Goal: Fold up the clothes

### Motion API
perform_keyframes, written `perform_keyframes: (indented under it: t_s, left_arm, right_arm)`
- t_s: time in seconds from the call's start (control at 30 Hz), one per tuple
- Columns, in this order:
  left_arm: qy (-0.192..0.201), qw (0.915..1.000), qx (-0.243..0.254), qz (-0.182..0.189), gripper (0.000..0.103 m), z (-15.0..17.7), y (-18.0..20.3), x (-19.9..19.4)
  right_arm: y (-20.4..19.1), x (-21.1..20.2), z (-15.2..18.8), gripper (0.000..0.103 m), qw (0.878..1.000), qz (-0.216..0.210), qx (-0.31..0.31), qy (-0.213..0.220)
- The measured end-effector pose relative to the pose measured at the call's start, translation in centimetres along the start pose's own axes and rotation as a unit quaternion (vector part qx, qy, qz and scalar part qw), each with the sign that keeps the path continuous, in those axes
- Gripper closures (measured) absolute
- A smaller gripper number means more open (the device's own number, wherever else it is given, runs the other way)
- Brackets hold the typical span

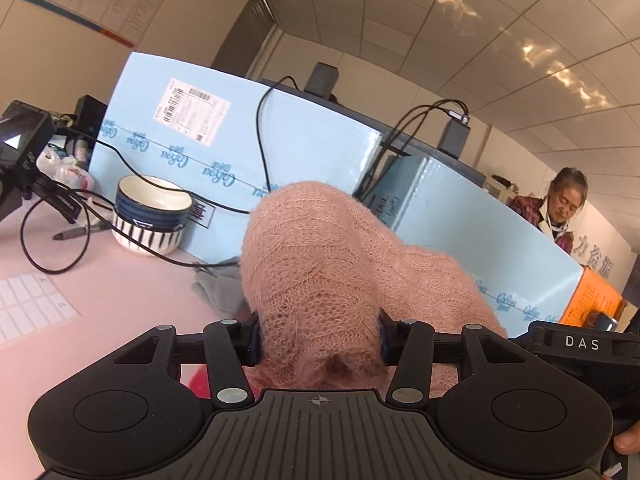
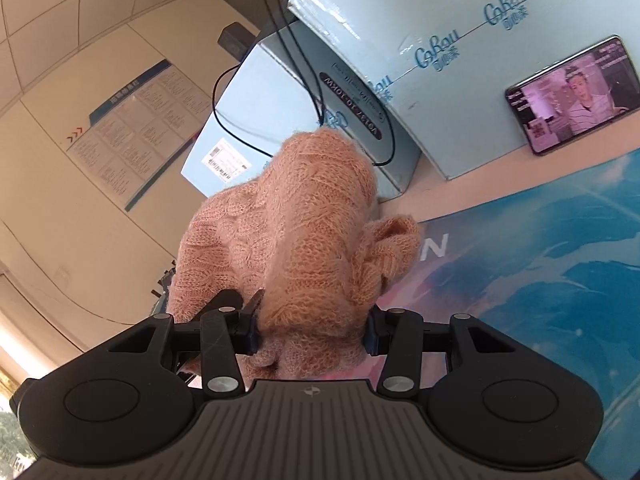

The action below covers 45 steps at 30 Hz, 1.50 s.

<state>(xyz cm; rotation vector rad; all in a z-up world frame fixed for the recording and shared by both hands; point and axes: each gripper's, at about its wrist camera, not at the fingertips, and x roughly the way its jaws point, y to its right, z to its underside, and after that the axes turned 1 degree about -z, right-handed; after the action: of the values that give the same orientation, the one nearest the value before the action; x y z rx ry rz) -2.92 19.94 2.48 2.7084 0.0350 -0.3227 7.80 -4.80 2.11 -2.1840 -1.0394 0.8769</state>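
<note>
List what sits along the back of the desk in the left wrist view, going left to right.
Black camera device → white plastic bag → blue-and-white striped bowl → pink knit sweater bunched in the left gripper → orange box.

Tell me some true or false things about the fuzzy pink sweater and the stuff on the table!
1. Both grippers are clamped on the pink sweater. True: the left gripper and the right gripper each pinch it.
2. The striped bowl lies upside down. False: it stands upright.
3. A phone leans against a blue box. True.
4. The phone's screen is dark. False: it shows a video.
</note>
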Motion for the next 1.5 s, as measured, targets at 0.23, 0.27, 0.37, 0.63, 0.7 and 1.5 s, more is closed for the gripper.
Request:
perform_keyframes:
  t_s: [0.23, 0.27, 0.37, 0.63, 0.7, 1.5]
  left_arm:
    - [0.004, 0.9985, -0.016, -0.052, 0.057, -0.8, -4.7, 2.1]
    - [0.006, 0.9982, -0.021, -0.056, 0.057, -1.0, -5.1, 2.5]
    - [0.028, 0.9971, -0.041, -0.057, 0.057, -1.6, -6.6, 3.6]
    - [-0.040, 0.9900, -0.090, -0.101, 0.057, -0.5, -9.0, 7.4]
    - [-0.056, 0.9881, -0.090, -0.111, 0.056, 0.0, -9.3, 7.9]
    - [0.082, 0.9666, 0.032, -0.241, 0.001, 2.8, 1.0, -1.3]
  right_arm:
    - [-1.1, 6.3, 0.0, 0.060, 1.000, -0.003, -0.021, -0.019]
    - [-1.3, 7.1, 0.0, 0.060, 0.999, -0.001, -0.030, -0.018]
    - [-1.5, 9.4, -0.7, 0.060, 0.999, -0.001, -0.044, -0.011]
    - [0.9, 14.9, -1.1, 0.060, 0.997, 0.058, -0.042, -0.031]
    - [2.1, 15.6, -0.6, 0.054, 0.997, 0.066, -0.025, -0.043]
    - [0.6, 3.0, 3.5, 0.000, 0.980, 0.100, -0.172, 0.026]
